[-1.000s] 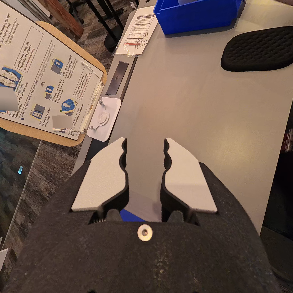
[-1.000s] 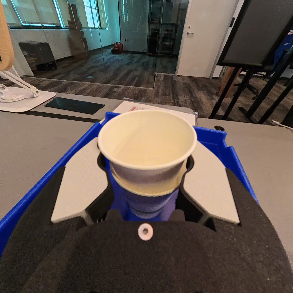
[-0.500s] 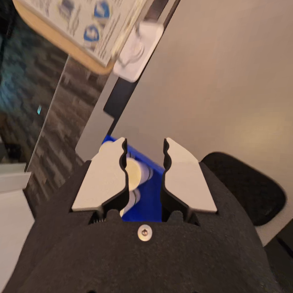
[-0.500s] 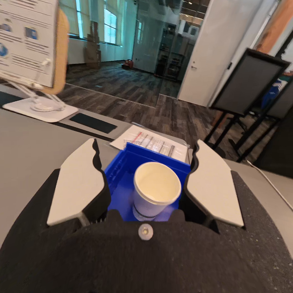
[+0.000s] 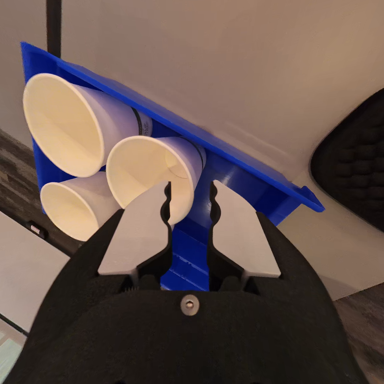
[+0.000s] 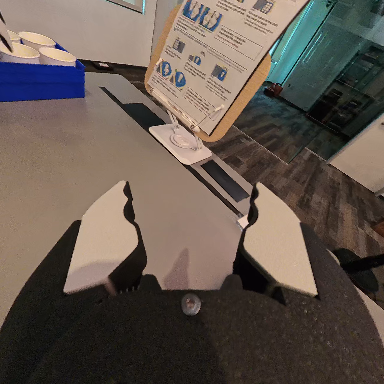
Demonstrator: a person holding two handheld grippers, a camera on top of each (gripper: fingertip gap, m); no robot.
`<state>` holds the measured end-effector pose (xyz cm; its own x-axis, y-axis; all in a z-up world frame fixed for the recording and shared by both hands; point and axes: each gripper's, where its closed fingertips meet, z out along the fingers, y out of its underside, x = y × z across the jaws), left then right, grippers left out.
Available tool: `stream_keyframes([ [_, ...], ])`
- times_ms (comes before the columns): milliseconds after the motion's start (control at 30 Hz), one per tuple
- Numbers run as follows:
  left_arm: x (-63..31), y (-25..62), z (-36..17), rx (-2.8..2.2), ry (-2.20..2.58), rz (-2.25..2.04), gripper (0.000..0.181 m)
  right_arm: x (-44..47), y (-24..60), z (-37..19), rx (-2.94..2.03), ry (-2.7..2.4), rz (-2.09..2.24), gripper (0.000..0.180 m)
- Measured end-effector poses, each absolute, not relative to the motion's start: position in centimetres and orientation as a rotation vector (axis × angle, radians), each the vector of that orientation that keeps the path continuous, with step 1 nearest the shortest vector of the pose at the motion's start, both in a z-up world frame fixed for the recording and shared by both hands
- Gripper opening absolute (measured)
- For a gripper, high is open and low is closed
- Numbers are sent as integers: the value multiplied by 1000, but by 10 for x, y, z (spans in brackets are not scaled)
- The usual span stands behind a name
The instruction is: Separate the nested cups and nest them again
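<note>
A grey table point(image 6: 62, 155) is seen in an office room with dark patterned carpet and glass partitions on the right of the right wrist view. At the table's far edge a white stand point(image 6: 180, 145) is set, carrying a wood-backed board with an instruction sheet point(image 6: 214, 56) clipped to it.

In the left wrist view a blue bin point(image 5: 239, 180) is viewed from above, lying on the table, with a black textured pad point(image 5: 353, 176) just beside its right end. Three white paper cups are stood upright in the bin's left part: one large in the view at the far left corner point(image 5: 62, 124), one nearer the middle point(image 5: 149, 172), and one closest to the camera point(image 5: 68, 212). They are grouped close together, rim beside rim. The right part of the bin is shown as bare blue floor.

The left tool point(image 5: 190, 187) is held over the bin with its jaws apart and nothing between them; its left finger point(image 5: 141, 228) overlaps the rim of the middle cup in the view, though contact cannot be judged.

The right tool point(image 6: 190, 187) is held above bare table with its jaws spread wide and nothing gripped. The same bin point(image 6: 41, 81) and cups point(image 6: 56, 56) are seen well apart from it, at the upper left of its view.
</note>
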<state>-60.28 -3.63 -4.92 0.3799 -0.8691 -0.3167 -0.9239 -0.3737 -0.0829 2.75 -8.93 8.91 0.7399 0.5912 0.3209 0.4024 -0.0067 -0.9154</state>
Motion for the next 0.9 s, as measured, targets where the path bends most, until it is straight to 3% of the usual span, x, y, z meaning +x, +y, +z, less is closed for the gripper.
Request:
stream_keyframes([
  [167, -611, -35, -67, -2435, 1629, 379, 25, 20, -92, 87, -1635, -839, 186, 107],
  [267, -612, -36, -71, -2451, 1621, 352, 5, 18, -92, 85, -1636, -843, 193, 107],
  [500, -616, -51, -65, -2504, 1605, 318, 0, 12, -90, 79, -1635, -848, 255, 107],
  [700, -605, -66, 10, -2348, 1614, 414, 0, -30, -89, 83, -1559, -925, 333, 104],
  [900, -489, -110, 97, -1984, 1799, 157, 0, -136, -108, 104, -1392, -1154, 543, 102],
])
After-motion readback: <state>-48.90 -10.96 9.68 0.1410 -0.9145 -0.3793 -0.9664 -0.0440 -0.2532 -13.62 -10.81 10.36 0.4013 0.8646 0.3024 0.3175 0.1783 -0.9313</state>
